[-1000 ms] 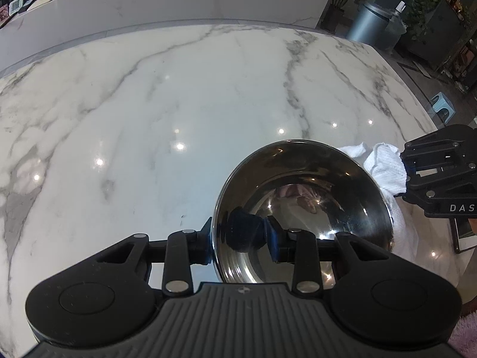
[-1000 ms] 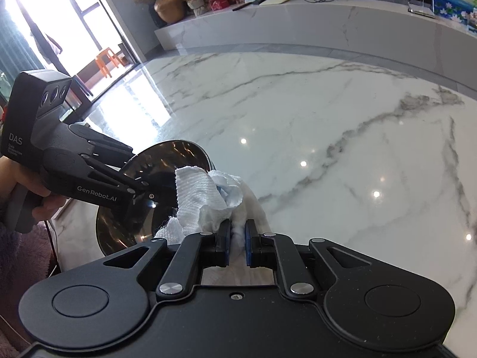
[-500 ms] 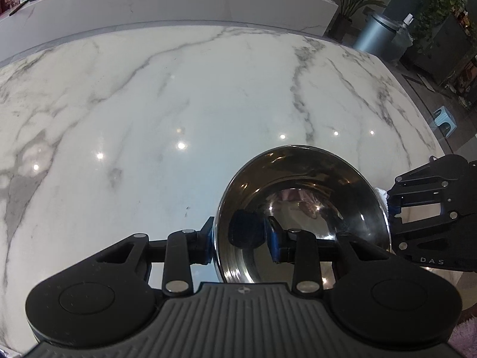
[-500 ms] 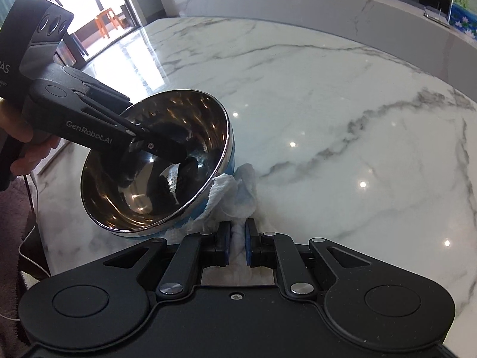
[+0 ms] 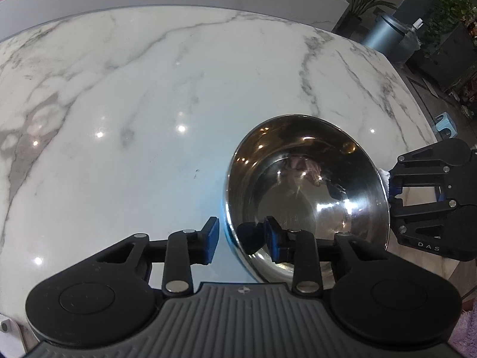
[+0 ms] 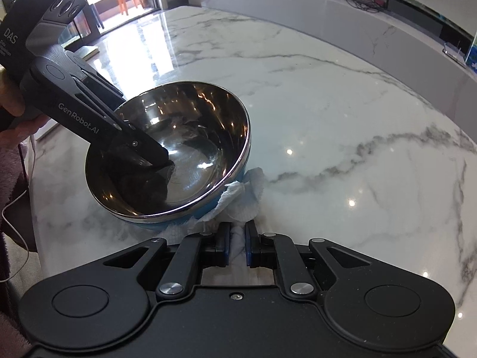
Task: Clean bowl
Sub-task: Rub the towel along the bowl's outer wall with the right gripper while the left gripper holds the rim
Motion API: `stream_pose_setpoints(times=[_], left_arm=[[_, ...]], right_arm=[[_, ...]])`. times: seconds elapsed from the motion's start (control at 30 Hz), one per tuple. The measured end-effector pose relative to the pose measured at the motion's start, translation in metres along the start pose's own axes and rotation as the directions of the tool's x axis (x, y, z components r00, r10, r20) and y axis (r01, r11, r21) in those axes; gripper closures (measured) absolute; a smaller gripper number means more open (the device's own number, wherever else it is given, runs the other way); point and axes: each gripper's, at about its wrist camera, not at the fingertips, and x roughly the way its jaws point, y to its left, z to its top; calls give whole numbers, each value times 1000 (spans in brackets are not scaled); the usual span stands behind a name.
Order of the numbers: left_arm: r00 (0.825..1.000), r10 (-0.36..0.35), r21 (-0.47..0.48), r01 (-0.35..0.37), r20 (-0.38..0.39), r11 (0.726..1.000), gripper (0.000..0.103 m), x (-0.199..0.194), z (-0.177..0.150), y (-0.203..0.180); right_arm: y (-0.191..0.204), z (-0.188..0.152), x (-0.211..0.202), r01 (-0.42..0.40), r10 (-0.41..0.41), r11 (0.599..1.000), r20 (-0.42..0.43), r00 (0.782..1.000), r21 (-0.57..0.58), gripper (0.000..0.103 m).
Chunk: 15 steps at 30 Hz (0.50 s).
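Bowl of polished stainless steel with a blue outer shell (image 6: 179, 155), seen left of centre in the right wrist view and at lower right in the left wrist view (image 5: 307, 191); it sits tilted on the white grey-veined marble worktop (image 6: 342, 95), its mouth turned toward the right gripper. Left gripper (image 5: 241, 238) straddles the near rim: one finger lies inside the bowl, the other outside with a visible gap to the blue wall, so the jaws stand partly open and do not clamp the rim. Right gripper (image 6: 237, 246) is closed on a crumpled white paper towel (image 6: 238, 197), whose free end touches the blue outer wall at the bowl's lower edge. The interior shows reflections only; whether residue remains cannot be told. Handling, as a judgement: the bowl is rigid, fairly light and not fragile, but its mirror finish is slippery and its rounded base lets it rock; the thin rim, pinched from inside and outside, is the surest hold. The towel is soft and yields.
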Motion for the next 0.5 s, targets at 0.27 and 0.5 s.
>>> stream_pose_setpoints(times=[0.27,0.5], left_arm=[[1000,10,22,-10,9,1000,76,1,2,-4],[1000,14,30,-15,19,999,76,2,4,-3]], right_arm=[[-4,12,-19,27,-27,1000,21,999,1,94],[-18,20,-29,8,-12,998,69,998,61,94]])
